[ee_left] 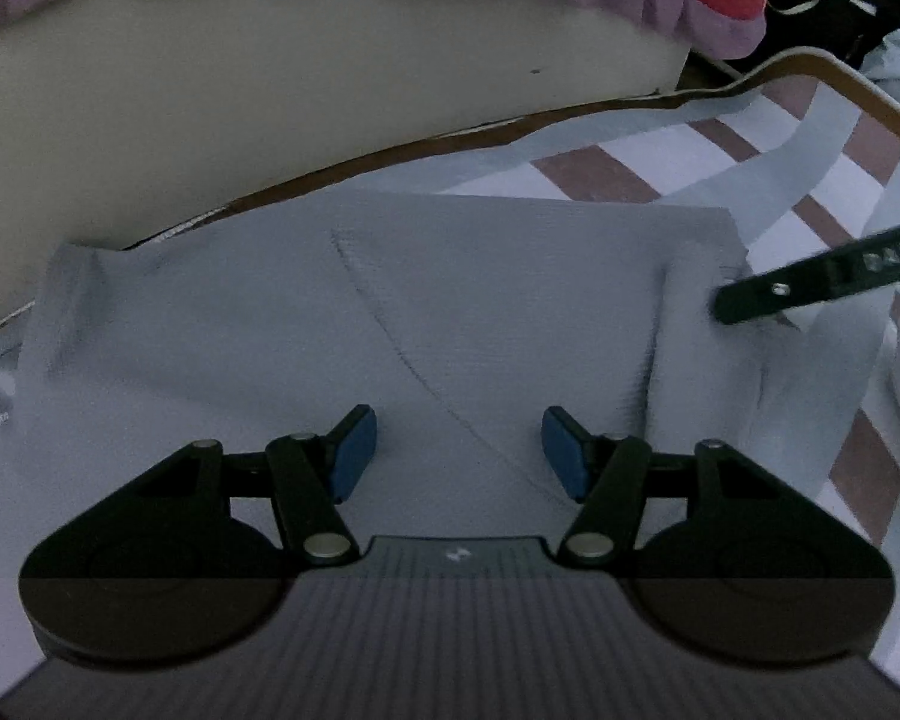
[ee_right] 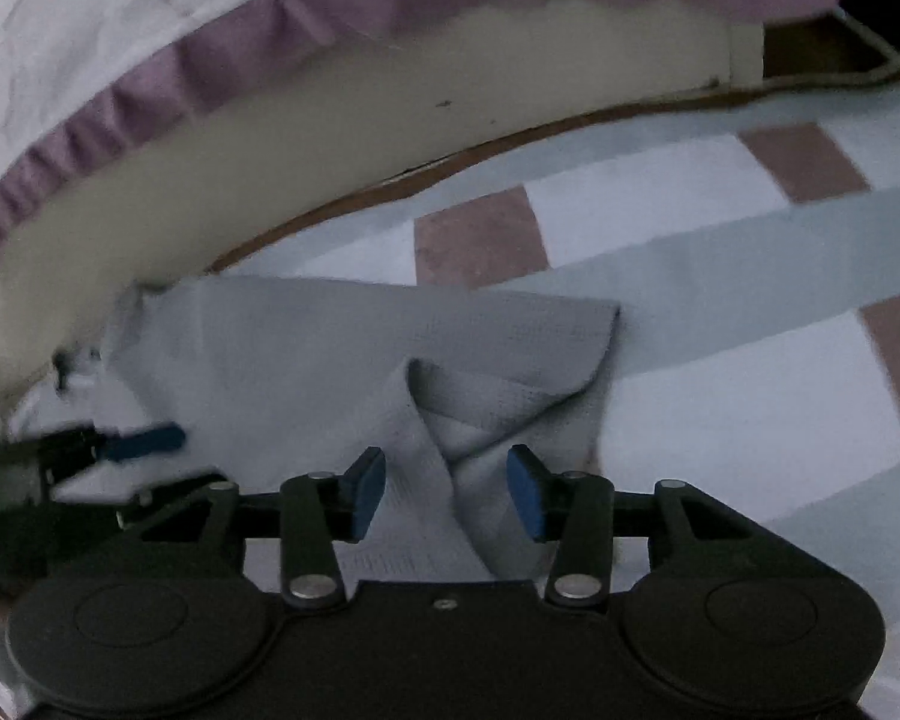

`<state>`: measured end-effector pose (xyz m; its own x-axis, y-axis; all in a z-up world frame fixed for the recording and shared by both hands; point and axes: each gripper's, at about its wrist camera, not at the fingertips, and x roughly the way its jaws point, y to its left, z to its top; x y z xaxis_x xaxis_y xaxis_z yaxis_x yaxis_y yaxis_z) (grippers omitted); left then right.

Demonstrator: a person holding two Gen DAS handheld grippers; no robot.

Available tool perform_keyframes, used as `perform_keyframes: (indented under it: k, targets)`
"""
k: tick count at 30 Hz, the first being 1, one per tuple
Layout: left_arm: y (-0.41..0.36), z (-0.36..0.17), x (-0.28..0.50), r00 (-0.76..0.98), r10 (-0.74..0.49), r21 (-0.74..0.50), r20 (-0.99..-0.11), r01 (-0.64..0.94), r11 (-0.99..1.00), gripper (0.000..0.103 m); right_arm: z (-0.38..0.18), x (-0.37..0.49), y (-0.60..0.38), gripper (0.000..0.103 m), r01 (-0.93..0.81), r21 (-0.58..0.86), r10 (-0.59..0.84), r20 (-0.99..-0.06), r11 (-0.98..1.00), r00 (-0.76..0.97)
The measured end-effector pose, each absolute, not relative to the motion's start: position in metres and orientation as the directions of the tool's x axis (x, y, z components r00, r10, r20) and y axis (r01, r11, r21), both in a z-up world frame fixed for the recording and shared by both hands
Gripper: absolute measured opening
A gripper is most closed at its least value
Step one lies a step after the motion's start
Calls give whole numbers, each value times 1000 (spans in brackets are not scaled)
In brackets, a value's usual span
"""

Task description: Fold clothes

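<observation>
1. The left hand-held gripper (ee_left: 459, 450) hovers with its jaws spread, gripping nothing, over the grey garment (ee_left: 390, 324).
2. The garment lies on the checked desk (ee_right: 720, 396), largely flat, a diagonal crease crossing it.
3. The right hand-held gripper (ee_right: 446, 492) is spread around a raised fold at the right edge, so folding looks partway; that side remains unfinished.

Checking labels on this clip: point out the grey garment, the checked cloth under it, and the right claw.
grey garment (ee_left: 342, 324), left wrist view, flat middle panel.
checked cloth (ee_right: 720, 408), right wrist view, bare white square right of the garment.
right claw (ee_right: 447, 495), right wrist view, midway between its blue fingertips.
</observation>
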<state>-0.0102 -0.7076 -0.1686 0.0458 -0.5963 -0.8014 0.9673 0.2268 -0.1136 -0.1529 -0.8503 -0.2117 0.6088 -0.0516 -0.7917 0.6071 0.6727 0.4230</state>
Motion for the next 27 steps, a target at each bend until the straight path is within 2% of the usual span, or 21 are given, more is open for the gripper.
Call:
perform_keyframes:
  k: [1, 2, 3, 4, 12, 23, 27]
  targets:
    - [-708, -169, -9, 45, -597, -118, -801, 966, 230, 60, -214, -152, -851, 53, 604, 434, -45, -787, 669, 615]
    - [-708, -170, -9, 44, -598, -122, -800, 965, 234, 60, -213, -151, -847, 49, 580, 445, -26, -778, 683, 628]
    - [-708, -171, -8, 43, -599, -126, -799, 963, 237, 60, -211, -151, -842, 39, 552, 453, -1, -773, 700, 635]
    - [-708, -172, -7, 42, -600, -130, -799, 962, 241, 60, -209, -151, -837, 6, 532, 455, 18, -771, 714, 636]
    - [-701, -172, -16, 61, -606, -76, -793, 977, 197, 62, -201, -160, -816, 5, 548, 341, -19, -837, 764, 547]
    - [-696, -166, -14, 41, -583, -69, -811, 984, 165, 62, -194, -173, -789, 6, 569, 171, -83, -916, 805, 392]
    - [-695, -167, -17, 47, -581, -48, -813, 988, 147, 62, -196, -183, -794, 13, 591, 240, -24, -915, 770, 404]
